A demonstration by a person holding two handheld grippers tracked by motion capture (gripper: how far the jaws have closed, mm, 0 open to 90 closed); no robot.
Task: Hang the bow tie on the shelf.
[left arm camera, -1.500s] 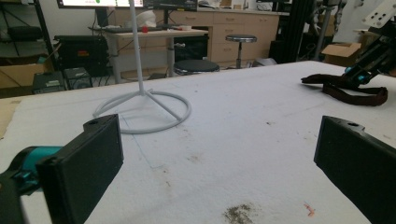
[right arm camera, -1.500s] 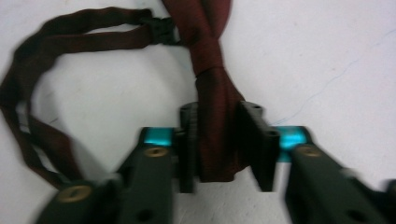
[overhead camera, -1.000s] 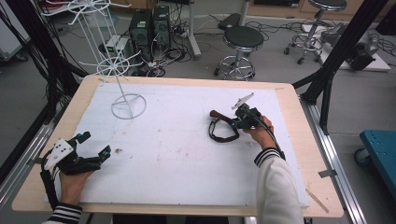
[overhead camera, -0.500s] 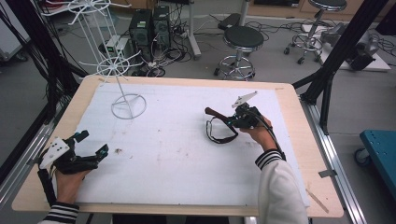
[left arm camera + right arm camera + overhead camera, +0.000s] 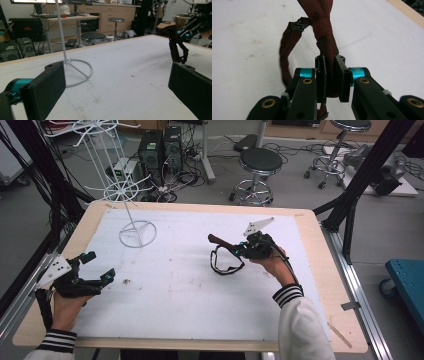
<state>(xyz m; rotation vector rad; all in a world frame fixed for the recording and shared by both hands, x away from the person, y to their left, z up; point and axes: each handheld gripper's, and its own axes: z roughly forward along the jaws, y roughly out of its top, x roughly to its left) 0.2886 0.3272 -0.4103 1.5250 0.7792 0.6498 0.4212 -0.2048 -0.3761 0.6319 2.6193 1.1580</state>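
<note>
A dark red strap (image 5: 216, 240) with a hanging loop is lifted just over the white mat (image 5: 175, 310), right of centre. My right gripper (image 5: 235, 251) is shut on it. In the right gripper view the two pads pinch the strap (image 5: 324, 27) flat, and its loop with a black buckle (image 5: 298, 25) droops to the left. My left gripper (image 5: 100, 266) is held low near the table's left edge, open, with nothing between its jaws. The left gripper view looks across the mat at the strap (image 5: 175, 50) hanging from the other gripper.
A white wire stand (image 5: 125, 207) with a ring base stands at the back left of the mat; its pole (image 5: 62, 37) rises ahead of the left gripper. The wooden table edge (image 5: 320, 245) borders the mat. Stools and computers sit on the floor beyond.
My right gripper has carried the strap a little to the left over the mat. The left gripper has shifted slightly and stays open.
</note>
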